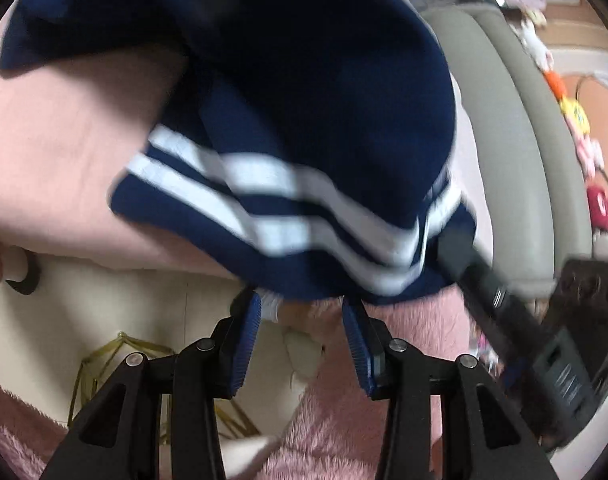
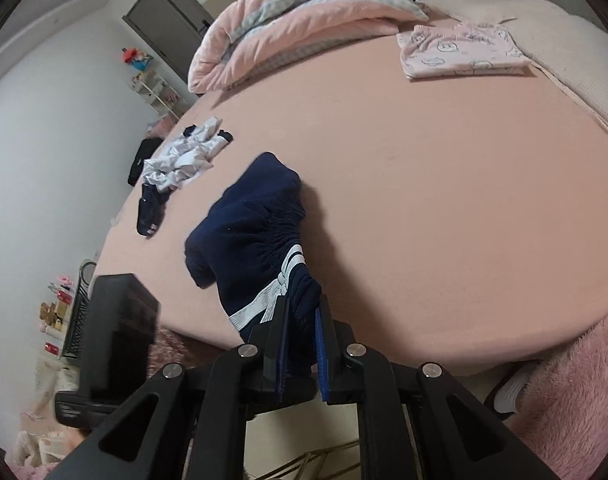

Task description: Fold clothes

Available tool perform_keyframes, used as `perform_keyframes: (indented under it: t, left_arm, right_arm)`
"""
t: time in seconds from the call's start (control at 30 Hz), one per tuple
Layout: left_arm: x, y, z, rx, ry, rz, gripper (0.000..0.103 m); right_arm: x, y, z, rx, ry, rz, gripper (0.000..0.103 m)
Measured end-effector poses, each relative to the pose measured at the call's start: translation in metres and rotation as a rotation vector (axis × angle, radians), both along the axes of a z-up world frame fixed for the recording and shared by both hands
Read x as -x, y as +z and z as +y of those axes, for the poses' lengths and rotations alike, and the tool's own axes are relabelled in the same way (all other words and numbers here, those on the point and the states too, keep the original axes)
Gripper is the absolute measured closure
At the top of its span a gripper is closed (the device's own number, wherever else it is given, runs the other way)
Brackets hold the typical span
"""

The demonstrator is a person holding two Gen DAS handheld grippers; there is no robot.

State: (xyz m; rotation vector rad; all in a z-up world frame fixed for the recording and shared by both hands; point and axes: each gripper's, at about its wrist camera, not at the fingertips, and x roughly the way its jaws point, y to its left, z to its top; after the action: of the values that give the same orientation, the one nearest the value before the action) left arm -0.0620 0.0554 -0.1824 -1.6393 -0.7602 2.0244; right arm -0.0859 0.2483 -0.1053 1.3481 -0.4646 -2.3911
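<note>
A navy garment (image 2: 248, 232) with two white stripes (image 1: 272, 184) near its hem is partly lifted off the pink bed sheet (image 2: 443, 200). My right gripper (image 2: 304, 320) is shut on the gathered striped hem at the bed's near edge. It also shows in the left wrist view, where the right gripper (image 1: 459, 248) grips the hem's right end. My left gripper (image 1: 304, 308) is open just below the hanging hem, which brushes its blue fingertips (image 1: 256, 312). Nothing sits between them. In the right wrist view, the left gripper's black body (image 2: 116, 320) is at the lower left.
A folded pink printed garment (image 2: 459, 52) lies at the far right of the bed, beside a beige blanket (image 2: 563, 64). A folded pink quilt (image 2: 304, 12) is at the back. A heap of white and navy clothes (image 2: 184, 160) lies far left. A fluffy pink rug (image 1: 363, 420) covers the floor.
</note>
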Motion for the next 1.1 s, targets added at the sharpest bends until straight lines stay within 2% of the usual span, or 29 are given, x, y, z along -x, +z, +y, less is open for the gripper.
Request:
perform_keyframes:
  t: [0.1,0.23,0.4,0.5,0.67,0.73,0.8,0.87,0.9,0.93,0.97,1.07,1.1]
  left_arm:
    - [-0.004,-0.003,0.0,-0.035,0.027,-0.016,0.064]
    - [-0.01,-0.007,0.001,-0.082,0.062,-0.037,0.066]
    - [-0.025,0.005,-0.024,-0.023,0.233,0.056,0.066]
    - [-0.022,0.012,-0.038,0.017,0.258,0.085,0.066]
    - [-0.016,0.018,-0.081,0.037,0.388,0.145,0.066]
    - [-0.024,0.021,-0.096,0.013,0.345,0.139,0.066]
    - [-0.034,0.022,-0.114,-0.012,0.303,0.131,0.064]
    - [-0.035,0.017,-0.136,-0.042,0.283,0.117,0.064]
    - [-0.035,0.015,-0.147,-0.056,0.273,0.109,0.064]
    - [0.005,0.016,-0.124,-0.067,0.268,0.097,0.064]
    - [0.011,0.02,-0.117,-0.075,0.258,0.089,0.064]
    - [0.026,0.02,-0.12,-0.098,0.243,0.106,0.064]
    - [0.025,0.02,-0.122,-0.108,0.247,0.099,0.064]
  right_arm:
    - [-0.004,-0.005,-0.011,-0.078,0.042,-0.011,0.092]
    - [-0.007,-0.02,-0.015,-0.072,0.071,-0.059,0.09]
    - [-0.007,-0.022,-0.036,-0.082,0.144,-0.075,0.087]
    - [-0.009,-0.021,-0.043,-0.128,0.161,-0.074,0.087]
    - [0.015,-0.018,-0.023,-0.136,0.065,-0.09,0.082]
    - [0.03,-0.014,-0.019,-0.132,0.058,-0.075,0.077]
    - [0.052,-0.013,-0.02,-0.079,0.072,-0.072,0.064]
    - [0.074,-0.019,-0.026,-0.023,0.091,-0.096,0.061]
    - [0.086,-0.024,-0.032,0.006,0.108,-0.12,0.061]
    - [0.095,-0.03,-0.04,0.023,0.132,-0.146,0.061]
    - [0.103,-0.036,-0.049,0.035,0.158,-0.171,0.061]
    - [0.105,-0.041,-0.073,0.01,0.222,-0.172,0.077]
    - [0.101,-0.041,-0.078,-0.019,0.233,-0.165,0.077]
